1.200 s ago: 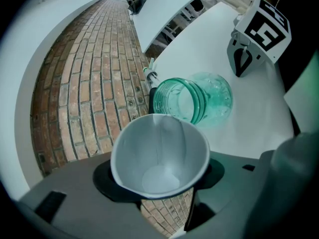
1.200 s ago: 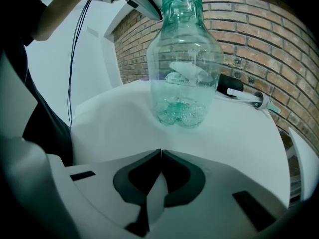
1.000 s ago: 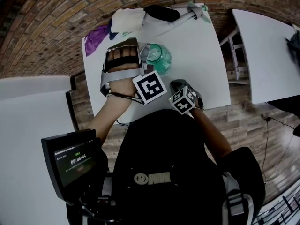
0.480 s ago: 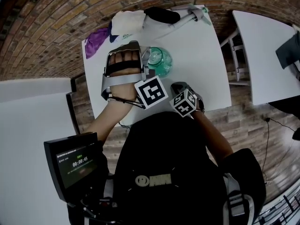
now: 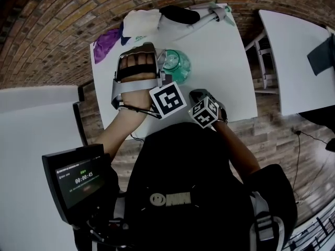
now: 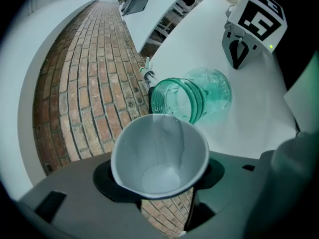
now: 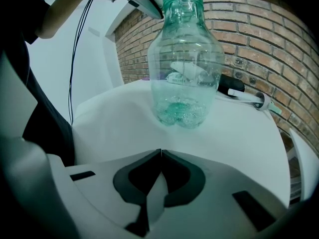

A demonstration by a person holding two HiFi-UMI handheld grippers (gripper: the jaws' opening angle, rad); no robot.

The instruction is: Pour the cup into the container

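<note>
White table (image 5: 230,61), left claw (image 6: 160,177) tight around tilted cup (image 6: 158,151), right claw (image 7: 160,156) closed, screen (image 5: 76,180) timer 00:00:45

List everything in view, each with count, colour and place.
table: one, white, under the work
second table: one, white, to the right
bottle: one, clear green, upright mid-table
cup: one, white, tilted at the bottle's mouth
purple cloth: one, far left corner
white cloth: one, far edge
long tool: one, white and green, far edge
screen: one, black, near left
left gripper: one, grey, jaws shut on the cup
right gripper: one, white, jaws shut, empty, facing the bottle
</note>
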